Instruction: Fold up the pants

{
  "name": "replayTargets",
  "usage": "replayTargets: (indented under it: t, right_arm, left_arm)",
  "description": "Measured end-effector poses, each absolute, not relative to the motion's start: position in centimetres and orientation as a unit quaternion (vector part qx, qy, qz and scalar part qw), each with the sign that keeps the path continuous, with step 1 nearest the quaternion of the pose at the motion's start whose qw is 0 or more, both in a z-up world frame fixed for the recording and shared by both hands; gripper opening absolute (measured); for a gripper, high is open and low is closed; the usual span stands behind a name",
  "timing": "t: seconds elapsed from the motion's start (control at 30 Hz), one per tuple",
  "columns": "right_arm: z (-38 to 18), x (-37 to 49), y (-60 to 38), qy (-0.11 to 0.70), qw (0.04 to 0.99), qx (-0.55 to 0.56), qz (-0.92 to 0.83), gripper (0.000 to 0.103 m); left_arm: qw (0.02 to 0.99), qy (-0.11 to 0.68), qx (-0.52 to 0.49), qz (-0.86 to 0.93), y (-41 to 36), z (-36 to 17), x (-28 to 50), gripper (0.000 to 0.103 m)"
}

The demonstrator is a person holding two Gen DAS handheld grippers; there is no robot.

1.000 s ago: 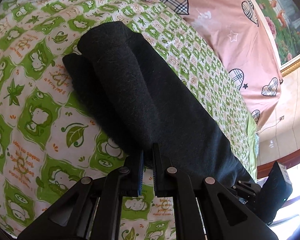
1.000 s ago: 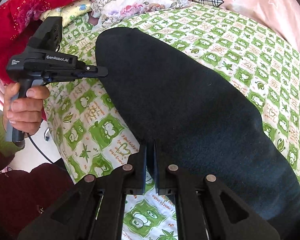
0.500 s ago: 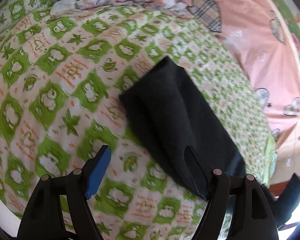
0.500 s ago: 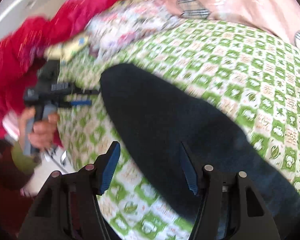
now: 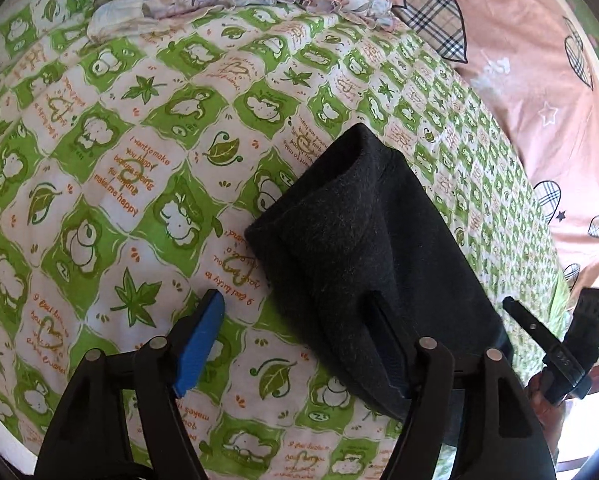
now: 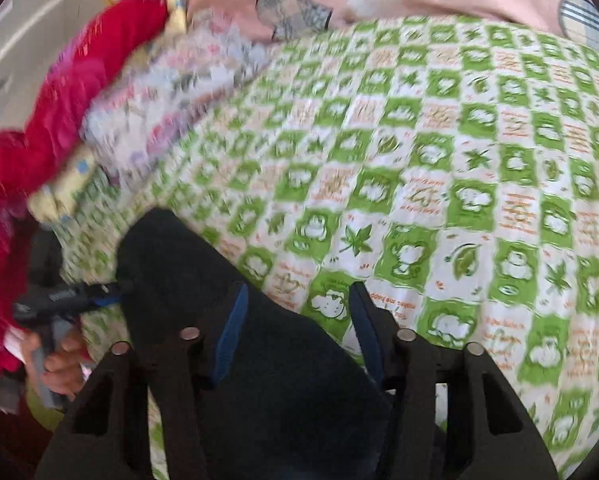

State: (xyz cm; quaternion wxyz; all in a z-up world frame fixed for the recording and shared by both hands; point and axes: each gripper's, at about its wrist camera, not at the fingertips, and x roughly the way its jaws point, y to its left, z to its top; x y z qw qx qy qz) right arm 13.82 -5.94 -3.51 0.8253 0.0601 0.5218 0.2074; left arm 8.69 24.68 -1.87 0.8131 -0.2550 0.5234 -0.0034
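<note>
The black pants (image 5: 363,248) were seen lying folded on the green checked bedcover (image 5: 147,168). The left tool (image 5: 295,316) and right tool (image 6: 299,300) were held open above them, nothing gripped, their jaws having just closed slightly.

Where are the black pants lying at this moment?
The black pants lie folded on the green checked bedsheet, right of centre in the left wrist view, below the pink quilt.

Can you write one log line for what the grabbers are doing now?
left gripper: open, closing | right gripper: open, closing | pants: folded, released on bedsheet
</note>
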Motion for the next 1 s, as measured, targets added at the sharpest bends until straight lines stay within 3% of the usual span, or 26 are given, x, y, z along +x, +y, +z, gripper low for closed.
replayTargets:
  t: [0.23, 0.33, 0.4, 0.47, 0.63, 0.8, 1.0]
  right_arm:
    - [-6.5, 12.0, -3.6, 0.553, 0.801, -0.027, 0.228, 0.041]
    - [-6.4, 11.9, -3.8, 0.556, 0.798, -0.017, 0.235, 0.028]
    - [-6.0, 11.7, -3.5, 0.547, 0.804, -0.026, 0.231, 0.022]
    - [-5.0, 11.3, -3.0, 0.533, 0.814, -0.035, 0.227, 0.018]
    - [-1.6, 10.3, -1.9, 0.473, 0.855, -0.042, 0.208, 0.015]
    - [-0.4, 10.7, 1.2, 0.429, 0.877, -0.053, 0.208, 0.014]
    - [-3.2, 11.8, 5.8, 0.418, 0.877, -0.085, 0.219, 0.014]
  left_arm:
    - [0.829, 0.511, -0.227, 0.001, 23.2, -2.2, 10.1, 0.056]
    - [0.838, 0.502, -0.213, 0.001, 22.4, -2.2, 10.9, 0.043]
    - [0.844, 0.493, -0.21, -0.007, 22.3, -1.8, 10.8, 0.025]
    - [0.852, 0.475, -0.218, -0.023, 22.7, -0.8, 9.9, 0.019]
    - [0.873, 0.411, -0.256, -0.067, 24.6, 3.3, 6.0, 0.019]
    - [0.902, 0.362, -0.231, -0.046, 26.2, 6.2, 3.2, 0.019]
    - [0.901, 0.377, -0.215, 0.0, 29.6, 4.4, 3.7, 0.019]
